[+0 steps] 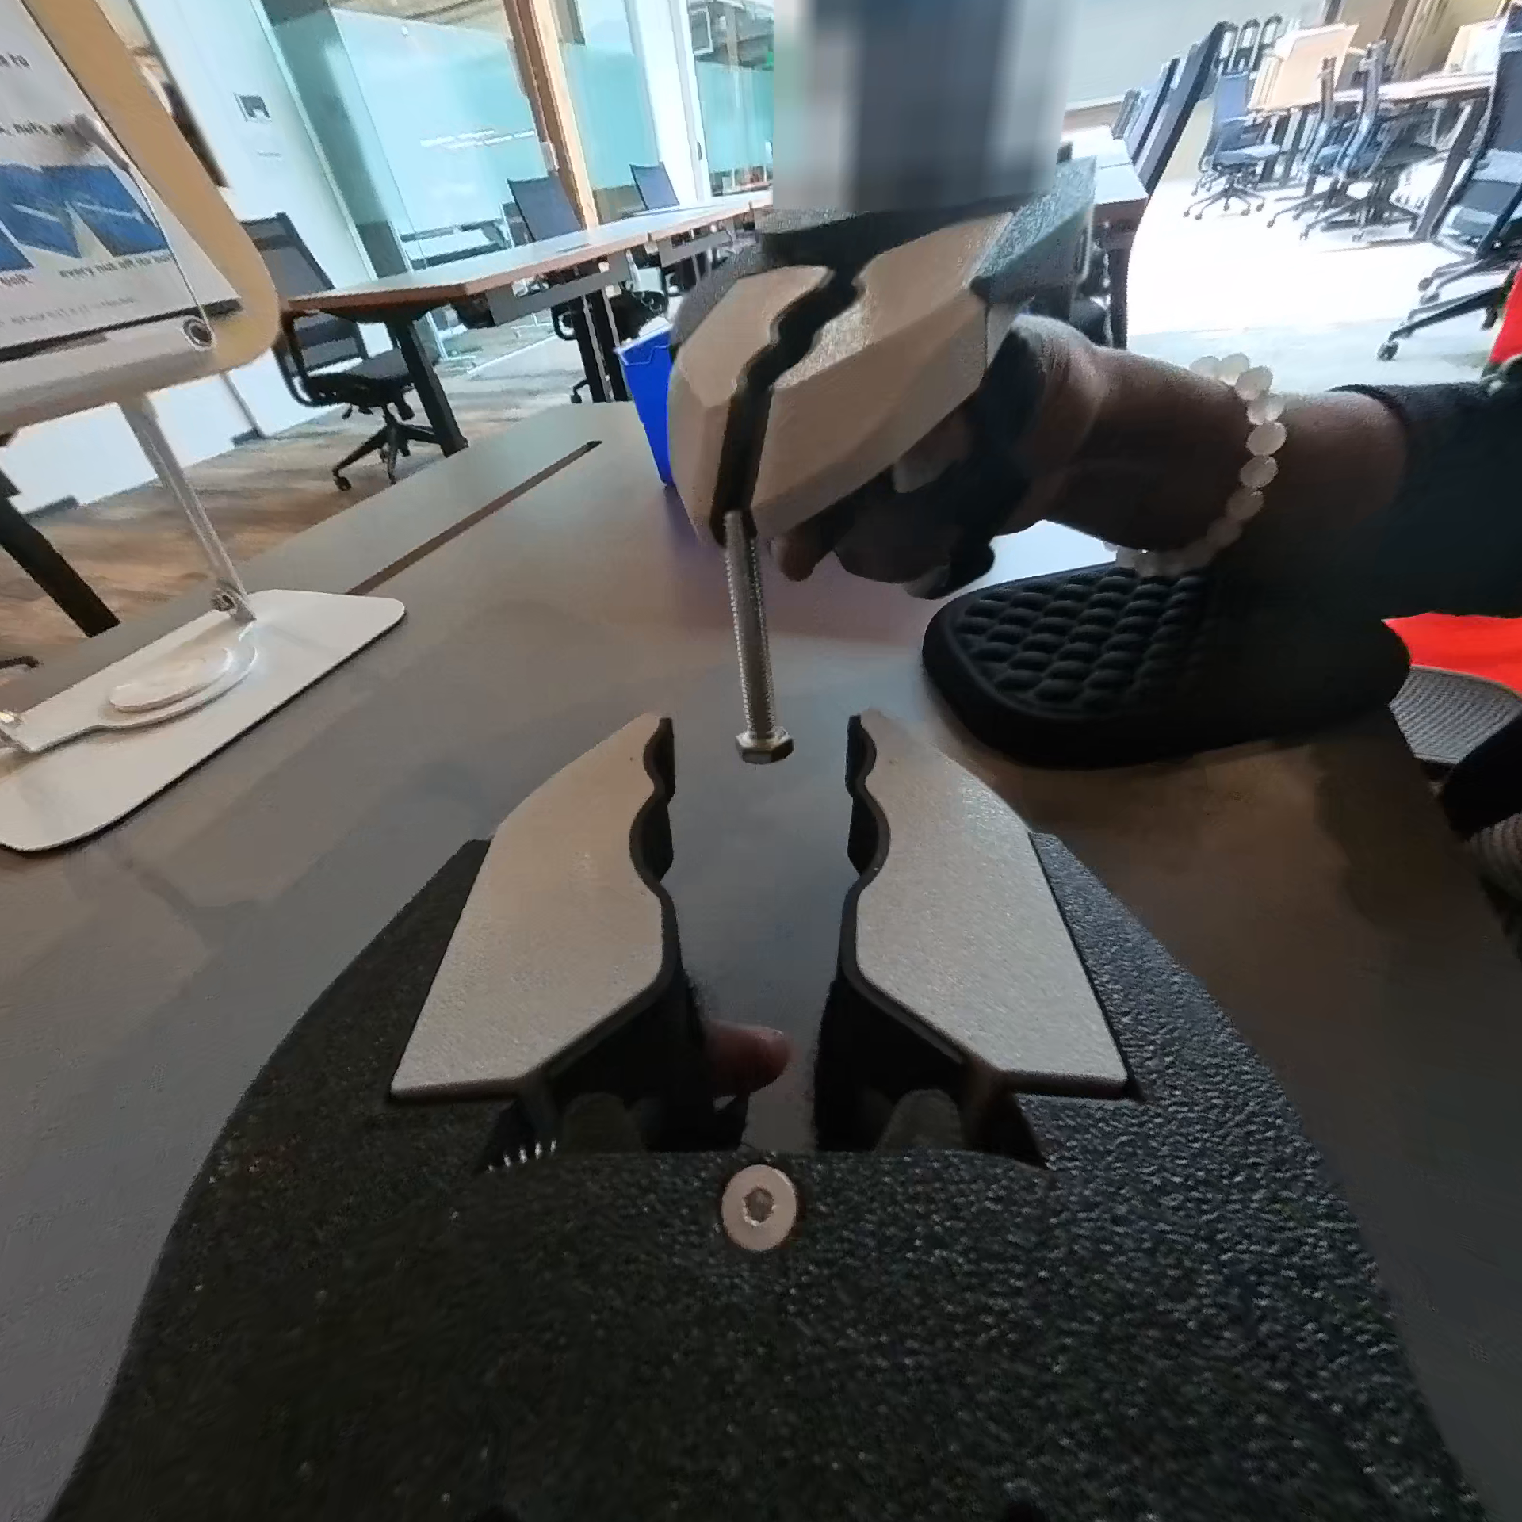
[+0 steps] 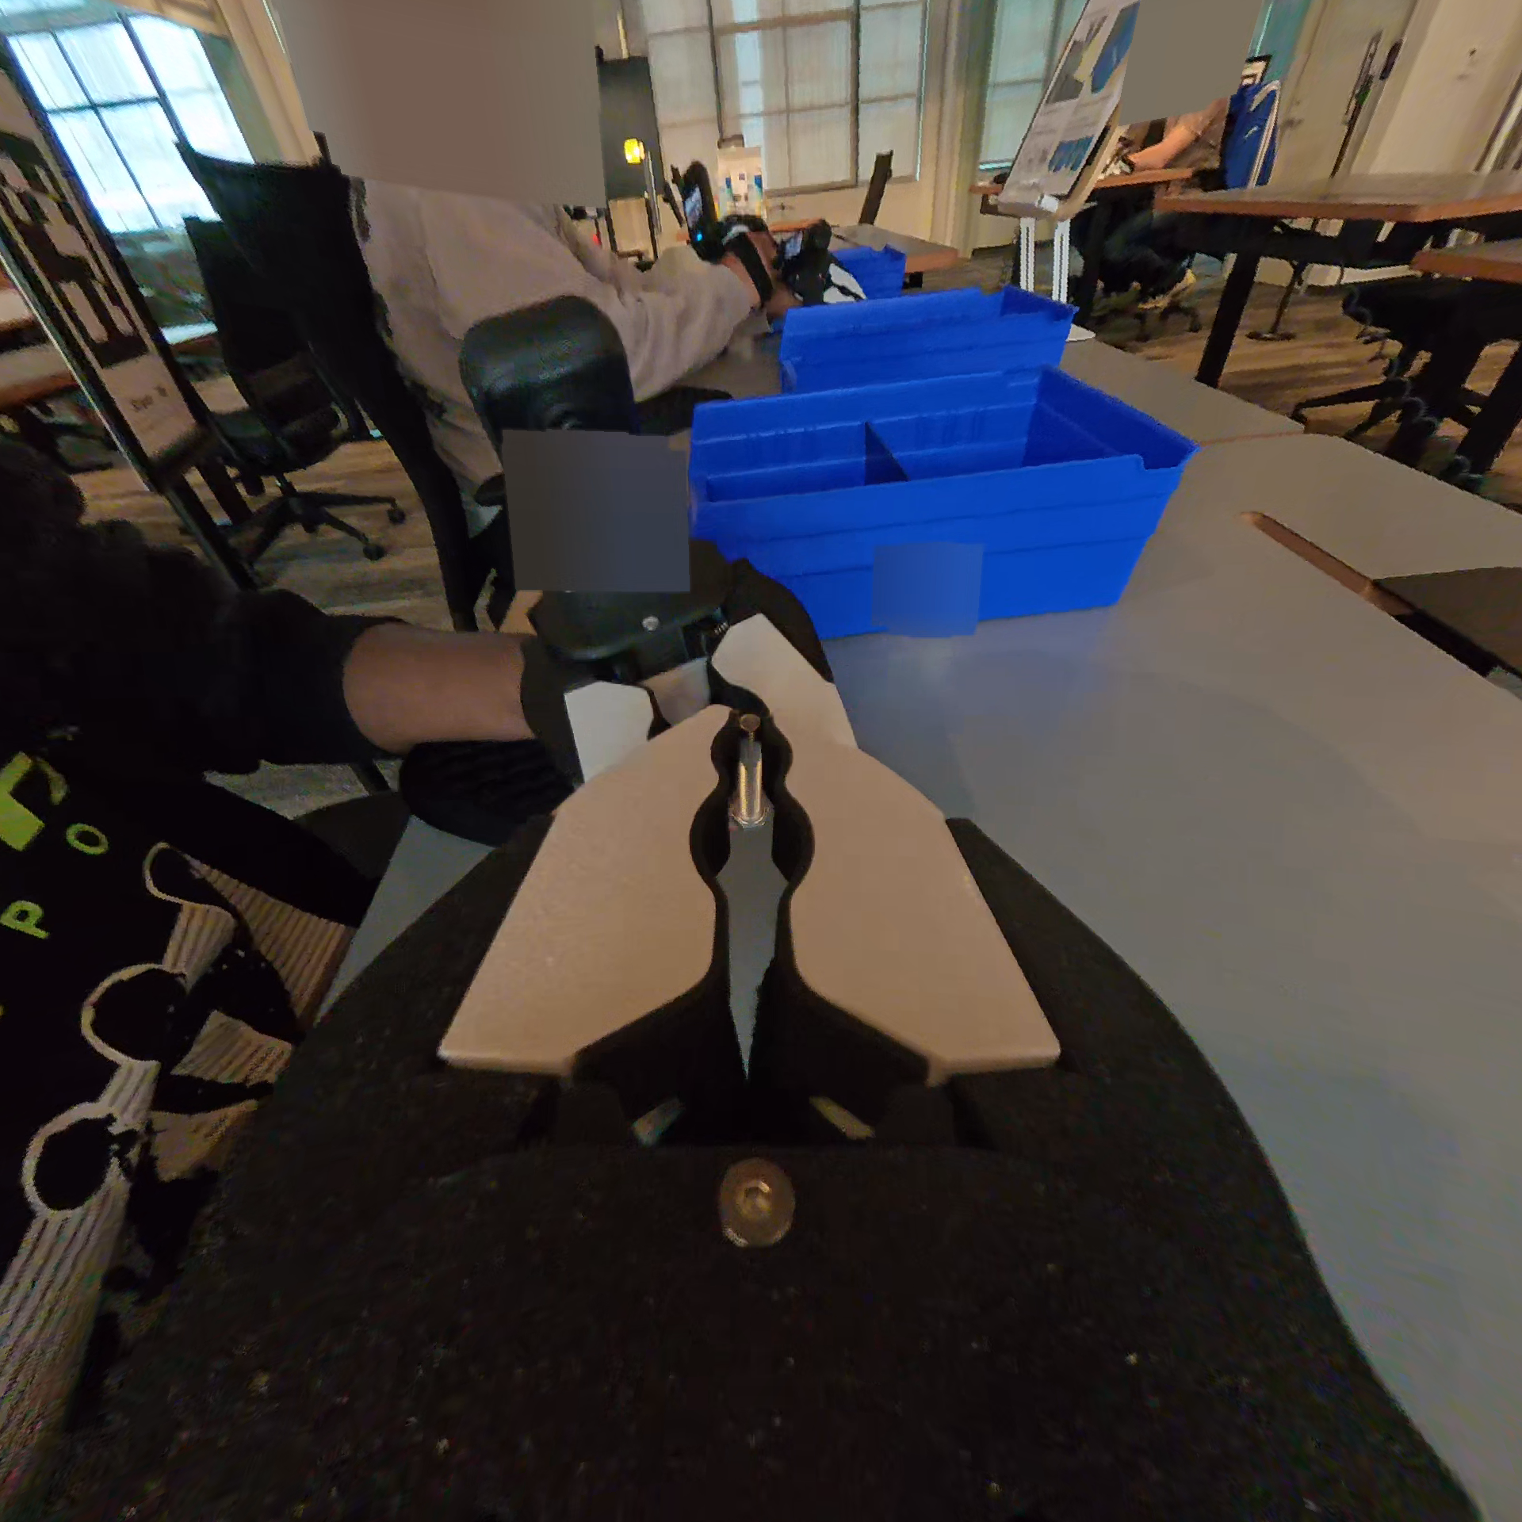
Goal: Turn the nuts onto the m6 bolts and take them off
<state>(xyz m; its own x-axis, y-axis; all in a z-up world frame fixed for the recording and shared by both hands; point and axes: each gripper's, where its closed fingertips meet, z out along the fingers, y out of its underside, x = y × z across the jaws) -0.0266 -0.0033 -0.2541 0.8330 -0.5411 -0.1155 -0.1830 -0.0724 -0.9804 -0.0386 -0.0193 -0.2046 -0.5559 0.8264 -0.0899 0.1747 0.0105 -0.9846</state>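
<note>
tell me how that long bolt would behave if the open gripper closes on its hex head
The bolt looks like rigid metal, so it likely won't bend. It hangs head-down, pinched only at its threaded tip by the right gripper, so a sideways nudge may swing it. The small hex head offers flats, but the left gripper could slip off smooth steel.

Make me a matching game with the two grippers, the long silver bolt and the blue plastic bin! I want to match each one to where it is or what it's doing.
Things:
1. left gripper
2. right gripper
3. long silver threaded bolt
4. blue plastic bin with dividers

States or places:
A. hangs with its hex head pointing down
B. stands on the grey table, farther back
C. fingers apart, holding nothing
D. fingers closed on the bolt's threaded end

Pairs: 1-C, 2-D, 3-A, 4-B
</note>
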